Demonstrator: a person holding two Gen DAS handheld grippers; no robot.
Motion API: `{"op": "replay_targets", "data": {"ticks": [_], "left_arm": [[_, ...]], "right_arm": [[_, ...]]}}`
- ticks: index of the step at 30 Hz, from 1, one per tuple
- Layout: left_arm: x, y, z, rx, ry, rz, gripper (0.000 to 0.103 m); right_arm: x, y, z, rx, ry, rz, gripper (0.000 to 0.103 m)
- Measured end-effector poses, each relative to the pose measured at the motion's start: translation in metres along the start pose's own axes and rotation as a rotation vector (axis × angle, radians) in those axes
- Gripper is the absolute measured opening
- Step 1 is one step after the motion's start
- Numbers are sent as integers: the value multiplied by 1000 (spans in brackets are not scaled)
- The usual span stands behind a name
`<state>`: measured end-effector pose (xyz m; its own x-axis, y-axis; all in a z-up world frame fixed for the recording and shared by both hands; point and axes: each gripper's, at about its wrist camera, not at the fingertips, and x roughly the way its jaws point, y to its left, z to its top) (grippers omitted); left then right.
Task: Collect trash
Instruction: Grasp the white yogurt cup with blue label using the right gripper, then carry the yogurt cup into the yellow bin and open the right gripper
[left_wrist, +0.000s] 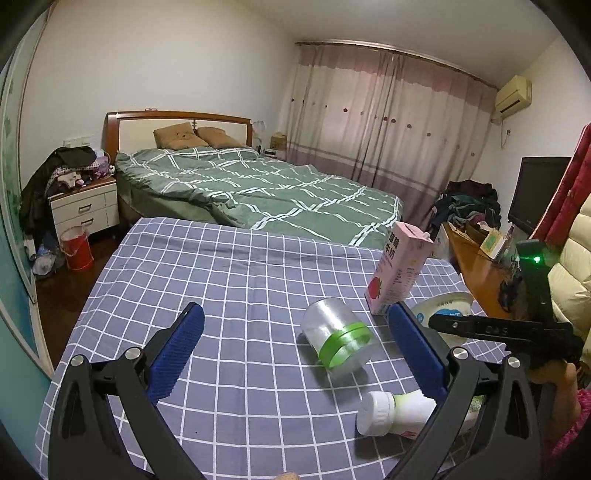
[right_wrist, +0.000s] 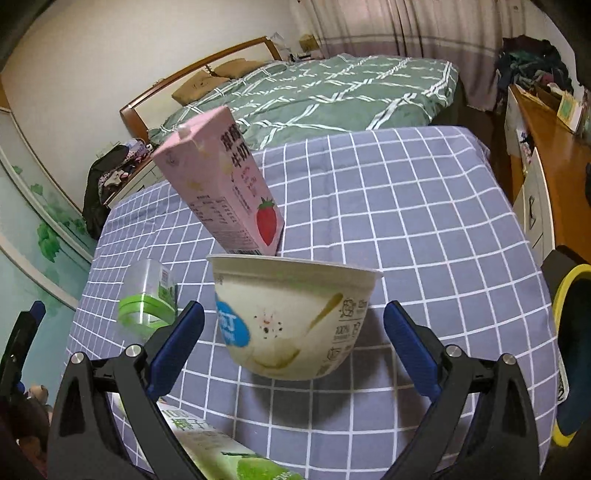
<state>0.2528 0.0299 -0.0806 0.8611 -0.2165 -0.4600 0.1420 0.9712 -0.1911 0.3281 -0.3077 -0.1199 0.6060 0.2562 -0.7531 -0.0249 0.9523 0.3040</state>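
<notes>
Table (left_wrist: 229, 280) draped in blue-grey checked cloth; far edge runs just before the bed (left_wrist: 258, 184), left edge drops to dark floor with a red bucket (left_wrist: 77, 248) beyond it. Left half of the cloth bare, open for travel. Right edge borders a wooden sideboard (right_wrist: 554, 147). Yellow-rimmed bin (right_wrist: 569, 354) partly in frame at the right margin of the right wrist view.

Left gripper (left_wrist: 295, 347): jaws released, spread wide, holding nothing, low over the near part of the table. Between and just ahead of its fingers: clear plastic jar (left_wrist: 338, 334) on its side, green band near one end. Near the right finger: white bottle (left_wrist: 395, 413) lying flat, white cap pointing left, partly hidden by that finger.

Right gripper (right_wrist: 293, 332): jaws released, wide apart, flanking a paper bowl (right_wrist: 295, 314) without touching it. Bowl upright, cream-coloured, blue round label on the left side, printed marks on the right; interior not visible. Directly behind the bowl: pink carton (right_wrist: 225, 181), strawberry print, leaning left in this view; contact with the bowl cannot be told. Jar left of the bowl. Green-printed carton (right_wrist: 225, 454) flat at the near edge, under the left finger.

Trash clustered on the right near quarter of the table; nothing in either grip.
</notes>
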Motion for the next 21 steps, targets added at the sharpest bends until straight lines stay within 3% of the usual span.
{"op": "replay_targets", "data": {"ticks": [1, 2, 8, 15, 21], "left_arm": [[0, -1, 0, 2, 1, 0, 98], [0, -1, -1, 3, 1, 0, 98], [1, 0, -2, 6, 5, -3, 98], [3, -1, -3, 9, 8, -6, 98], [5, -4, -5, 19, 18, -13, 98]], "right_arm": [[1, -1, 0, 2, -1, 3, 79], [1, -3, 0, 9, 2, 14, 77], [-14, -8, -2, 19, -40, 26, 76], [-60, -21, -15, 21, -117, 36, 76], [-105, -74, -37, 85, -205, -72, 76]]}}
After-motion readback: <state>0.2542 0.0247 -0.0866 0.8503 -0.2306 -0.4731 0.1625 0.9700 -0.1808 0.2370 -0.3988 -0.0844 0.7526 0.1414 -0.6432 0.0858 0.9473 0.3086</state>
